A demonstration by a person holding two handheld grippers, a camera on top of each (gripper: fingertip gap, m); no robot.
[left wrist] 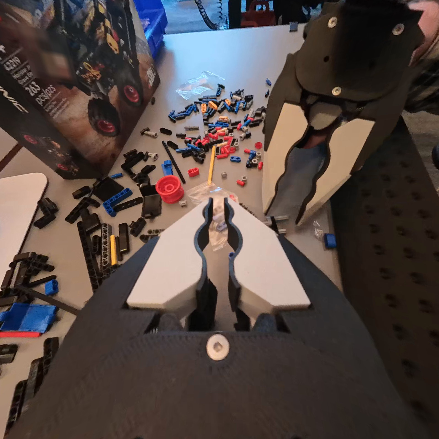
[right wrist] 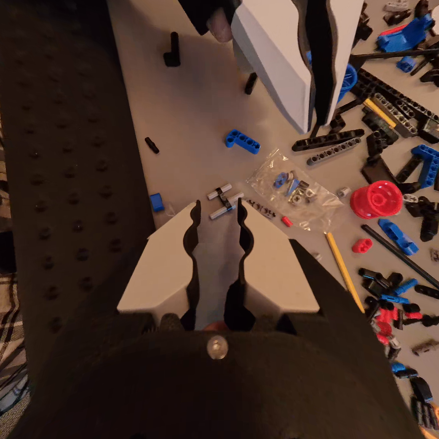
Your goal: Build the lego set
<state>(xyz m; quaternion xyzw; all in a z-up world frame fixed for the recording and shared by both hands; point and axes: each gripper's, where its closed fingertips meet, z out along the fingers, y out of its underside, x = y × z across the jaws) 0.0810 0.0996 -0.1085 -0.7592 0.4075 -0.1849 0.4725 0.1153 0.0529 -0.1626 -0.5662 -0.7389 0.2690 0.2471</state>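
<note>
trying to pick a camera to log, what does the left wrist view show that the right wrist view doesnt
Only the left wrist view shows the set's box, the big scatter of small pins and a white board. Only the right wrist view shows a blue L-shaped beam and a grey-and-black axle piece just ahead of the right gripper. Both show the red wheel hub, the clear parts bag, the yellow axle and the left gripper.

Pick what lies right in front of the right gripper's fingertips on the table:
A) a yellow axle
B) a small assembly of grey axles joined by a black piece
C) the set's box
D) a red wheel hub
B: in the right wrist view, the small grey-and-black axle assembly lies just ahead of the open right gripper; the red wheel hub sits far off to the side.
</note>
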